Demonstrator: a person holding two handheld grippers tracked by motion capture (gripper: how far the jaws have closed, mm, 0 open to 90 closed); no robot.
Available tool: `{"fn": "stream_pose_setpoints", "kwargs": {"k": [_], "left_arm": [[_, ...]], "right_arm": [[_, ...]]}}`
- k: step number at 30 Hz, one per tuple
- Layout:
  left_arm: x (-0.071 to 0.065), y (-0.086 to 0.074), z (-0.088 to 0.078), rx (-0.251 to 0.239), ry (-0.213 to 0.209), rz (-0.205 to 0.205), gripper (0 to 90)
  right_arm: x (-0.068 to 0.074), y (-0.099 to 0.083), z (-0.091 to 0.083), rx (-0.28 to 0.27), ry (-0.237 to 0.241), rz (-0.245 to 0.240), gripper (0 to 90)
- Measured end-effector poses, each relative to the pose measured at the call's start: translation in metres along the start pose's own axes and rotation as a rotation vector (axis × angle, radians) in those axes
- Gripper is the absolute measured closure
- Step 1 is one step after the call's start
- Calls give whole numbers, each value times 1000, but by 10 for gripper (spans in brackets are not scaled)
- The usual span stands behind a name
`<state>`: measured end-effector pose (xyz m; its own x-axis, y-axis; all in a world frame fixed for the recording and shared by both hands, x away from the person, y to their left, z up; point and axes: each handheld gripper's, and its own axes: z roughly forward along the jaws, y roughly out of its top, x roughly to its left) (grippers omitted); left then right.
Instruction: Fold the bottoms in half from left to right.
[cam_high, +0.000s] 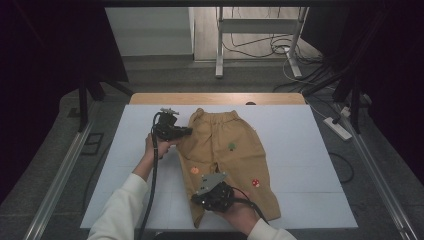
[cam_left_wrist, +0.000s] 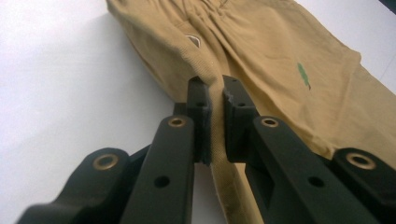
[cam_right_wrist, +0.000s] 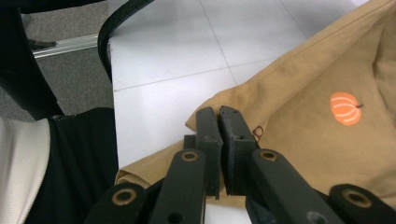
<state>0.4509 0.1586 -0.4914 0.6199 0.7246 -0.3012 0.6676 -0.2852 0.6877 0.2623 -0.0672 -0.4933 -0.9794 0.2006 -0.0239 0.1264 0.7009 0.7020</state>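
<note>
I have the white table (cam_high: 300, 150) in front of me, and the tan trousers (cam_high: 235, 160) lie spread flat across its middle, waistband at the far end, legs toward me. No fold is made yet, as far as I can judge; only the gripping is done. My left gripper (cam_left_wrist: 215, 93) is clamped on the left side edge near the waist, cloth pinched between its jaws. My right gripper (cam_right_wrist: 218, 121) is pressed together on the left leg's outer edge near the hem, beside the small orange pumpkin patch (cam_right_wrist: 346, 108). Lifting and folding across remain.
</note>
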Motion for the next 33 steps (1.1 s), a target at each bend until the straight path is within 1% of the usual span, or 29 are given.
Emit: {"fn": "stream_pose_setpoints", "kwargs": {"k": [3,6,11,15,17,21,25,30,33], "left_arm": [[-3,3,1,10,10,11,828],[-5,4,2,13,8,15,828],[-6,6,0,0,3,9,828],[-9,9,0,-8,1,13,828],[-12,11,0,-10,0,23,828],[-16,15,2,-12,-3,29,828],[-22,19,3,-17,-8,37,828],[-29,24,5,-27,-15,56,826],[-32,26,5,-29,-15,61,826]], "right_arm": [[-2,-2,-3,-3,-6,5,866],[-3,-5,-7,-5,-10,14,866],[-5,-8,-14,-16,-16,24,866],[-6,-9,-21,-23,-26,27,866],[-6,-11,-25,-27,-29,32,866],[-7,-14,-30,-32,-40,33,866],[-9,-19,-34,-27,-48,45,866],[-11,-25,-36,-17,-49,48,866],[-13,-27,-39,-19,-53,57,866]]}}
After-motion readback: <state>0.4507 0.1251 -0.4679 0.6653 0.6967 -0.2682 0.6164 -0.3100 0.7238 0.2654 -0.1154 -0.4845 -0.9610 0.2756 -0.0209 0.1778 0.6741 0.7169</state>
